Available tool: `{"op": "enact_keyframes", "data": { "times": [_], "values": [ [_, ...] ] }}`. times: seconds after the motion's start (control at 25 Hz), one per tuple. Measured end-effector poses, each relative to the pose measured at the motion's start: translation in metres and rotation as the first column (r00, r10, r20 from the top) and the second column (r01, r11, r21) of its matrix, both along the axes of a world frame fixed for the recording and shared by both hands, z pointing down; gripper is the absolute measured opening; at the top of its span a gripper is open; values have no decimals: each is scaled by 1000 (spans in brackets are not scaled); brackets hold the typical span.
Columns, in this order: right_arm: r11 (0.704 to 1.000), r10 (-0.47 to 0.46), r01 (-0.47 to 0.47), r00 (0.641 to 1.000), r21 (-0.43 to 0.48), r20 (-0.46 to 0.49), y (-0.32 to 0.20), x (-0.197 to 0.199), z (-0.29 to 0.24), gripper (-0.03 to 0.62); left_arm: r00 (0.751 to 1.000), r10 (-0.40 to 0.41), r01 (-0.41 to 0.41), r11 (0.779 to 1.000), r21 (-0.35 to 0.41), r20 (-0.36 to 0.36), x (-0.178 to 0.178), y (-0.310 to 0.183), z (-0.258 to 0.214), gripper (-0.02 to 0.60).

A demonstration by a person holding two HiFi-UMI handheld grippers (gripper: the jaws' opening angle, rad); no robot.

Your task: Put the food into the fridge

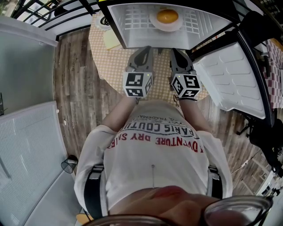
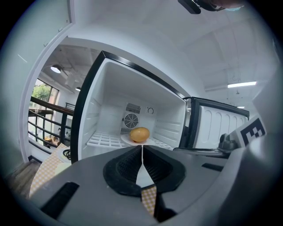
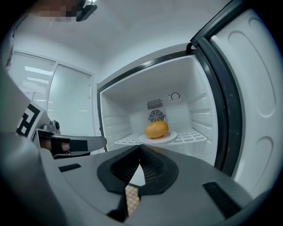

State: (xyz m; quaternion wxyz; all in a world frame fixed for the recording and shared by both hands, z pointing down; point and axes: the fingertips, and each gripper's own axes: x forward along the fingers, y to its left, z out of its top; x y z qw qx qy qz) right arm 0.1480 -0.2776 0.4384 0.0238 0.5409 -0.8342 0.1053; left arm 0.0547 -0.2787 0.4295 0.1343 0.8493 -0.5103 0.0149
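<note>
A round orange-yellow food lies on a white plate on the wire shelf of the open fridge. Both grippers hang side by side just in front of the fridge's front edge and point into it. My left gripper is shut with nothing between its jaws, and so is my right gripper. In the left gripper view the food sits beyond the closed tips of the left gripper. The right gripper view shows the food on its plate past the right gripper.
The fridge door stands swung open at the right. A table with a checkered cloth carries the fridge and a yellow pad. A black railing runs at the far left, and white panels stand along the left.
</note>
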Motion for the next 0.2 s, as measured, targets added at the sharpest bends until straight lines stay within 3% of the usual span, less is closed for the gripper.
{"op": "enact_keyframes", "data": {
  "times": [0.2],
  "values": [
    [1000,-6,6,1000,3,-4,-2,-1,-1,26,1000,-1,1,1000,5,-1,0,-2,-1,28]
  ]
}}
